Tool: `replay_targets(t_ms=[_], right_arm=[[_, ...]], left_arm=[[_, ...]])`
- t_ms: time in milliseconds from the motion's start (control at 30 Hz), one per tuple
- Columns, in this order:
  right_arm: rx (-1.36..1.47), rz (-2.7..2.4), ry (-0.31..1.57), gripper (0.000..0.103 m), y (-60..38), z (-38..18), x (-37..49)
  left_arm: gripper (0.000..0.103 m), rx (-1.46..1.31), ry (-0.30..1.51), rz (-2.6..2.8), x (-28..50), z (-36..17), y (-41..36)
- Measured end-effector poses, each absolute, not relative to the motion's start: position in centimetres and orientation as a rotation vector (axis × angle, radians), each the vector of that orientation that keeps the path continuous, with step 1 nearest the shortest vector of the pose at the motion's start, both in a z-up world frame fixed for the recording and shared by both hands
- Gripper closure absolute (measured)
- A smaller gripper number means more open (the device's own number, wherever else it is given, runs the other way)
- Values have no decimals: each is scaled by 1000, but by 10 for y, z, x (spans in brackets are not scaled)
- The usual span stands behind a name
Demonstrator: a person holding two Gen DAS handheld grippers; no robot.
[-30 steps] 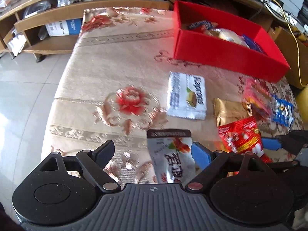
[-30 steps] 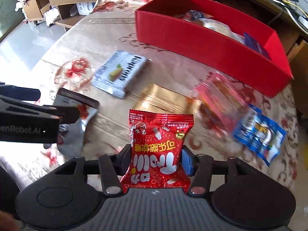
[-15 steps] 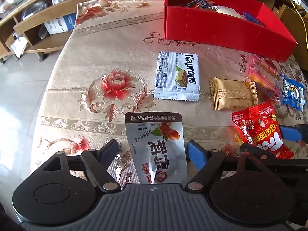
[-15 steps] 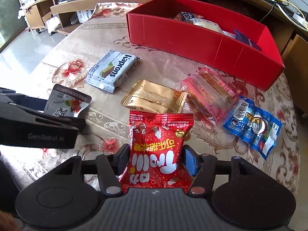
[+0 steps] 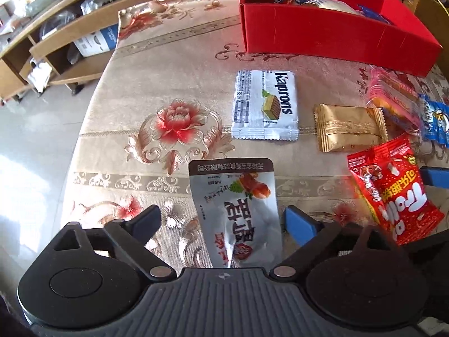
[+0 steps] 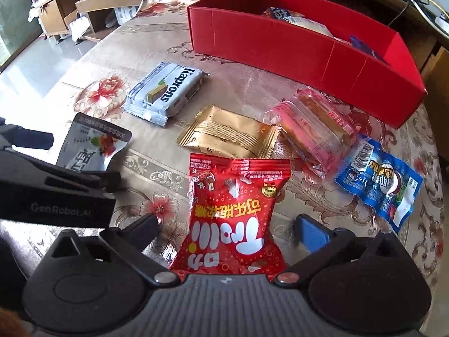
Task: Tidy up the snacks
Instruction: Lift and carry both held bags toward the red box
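left gripper [image 5: 221, 221] jaws opening around silver pouch [image 5: 238, 213] on worktop | right gripper [image 6: 226, 230] jaws opening — red bag [image 6: 233, 213] between, unpressed | risk: closing skewed crumples a pack — red box [image 6: 306, 53] well apart

six snack packets [image 6: 230, 136] before red box [image 6: 294, 47]

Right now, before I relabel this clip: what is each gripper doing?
Left gripper: jaws opening, silver pouch between them, ungripped.
Right gripper: jaws opening, red candy bag between them, ungripped.
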State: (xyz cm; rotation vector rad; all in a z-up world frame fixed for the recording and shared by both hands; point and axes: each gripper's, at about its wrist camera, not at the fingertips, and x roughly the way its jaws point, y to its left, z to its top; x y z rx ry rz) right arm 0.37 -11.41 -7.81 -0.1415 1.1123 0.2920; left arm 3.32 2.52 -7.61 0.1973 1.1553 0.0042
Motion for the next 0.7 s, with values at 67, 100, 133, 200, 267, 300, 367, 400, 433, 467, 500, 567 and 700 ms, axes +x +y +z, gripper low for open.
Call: replay_targets(t_ms=[67,100,133,200,267,300,367,400,433,467,500,567,700], right_arm=[[-149,298,1098,6,-114,-79,1],[-153,300,1097,6,-115,-79,0],[-153,302,1100,6,-116,-79,0],[-154,305,1109,9,-116,-78,0],[-139,285,1111,24,-120,-74,-1],[-130,277,1108,31,-122,-71,-2],[-118,264,1099,54,-126,-66,-3],[-109,258,1097,56,-128,-65,-3],[-105,254,1098,57,-130,-64,-4],[-105,253,1097,58,-130,-64,-4],[-110,252,1096,58,-130,-64,-4],[-123,255,1092,60,-128,-62,-6],[-98,261,1092,62,-132,-58,-8]], left_arm=[[0,151,1173,-4,36,-80,32],[0,122,1187,-11,38,-81,35],[0,110,1190,-24,39,-82,37],[0,105,1175,-43,38,-83,40],[4,101,1169,-47,37,-82,39],[6,100,1161,-55,35,-80,38],[18,112,1142,-76,31,-77,32],[21,121,1133,-88,29,-75,29],[28,122,1127,-101,27,-73,27],[33,126,1124,-103,25,-72,25],[36,127,1123,-104,24,-71,23],[41,115,1126,-105,23,-69,23],[42,114,1135,-100,20,-68,19]])
